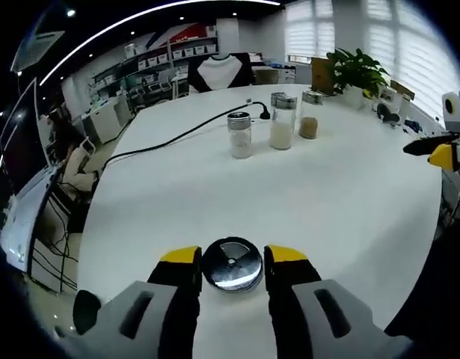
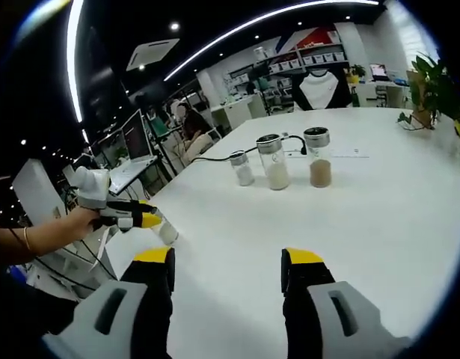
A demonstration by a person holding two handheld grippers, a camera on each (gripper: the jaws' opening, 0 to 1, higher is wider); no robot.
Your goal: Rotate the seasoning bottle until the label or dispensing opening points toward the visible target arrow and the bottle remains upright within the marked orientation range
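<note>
A seasoning bottle [image 1: 231,263] with a shiny metal cap stands upright on the white table [image 1: 349,217], seen from above in the left gripper view. My left gripper [image 1: 231,258] is shut on it, its yellow-tipped jaws pressed against both sides of the cap. In the right gripper view, a hand holds the left gripper [image 2: 143,219] near the table's left edge, with the small bottle [image 2: 167,231] at its tips. My right gripper [image 2: 228,262] hangs open over bare table with nothing between its jaws. It also enters the left gripper view as the right gripper [image 1: 439,152] at the far right.
Three more jars stand in a row further along the table: a small white-filled one [image 1: 240,134], a taller white-filled one [image 1: 281,121] and a brown-filled one [image 1: 310,114]. A black cable [image 1: 177,136] runs behind them. A potted plant [image 1: 357,71] stands at the far right corner.
</note>
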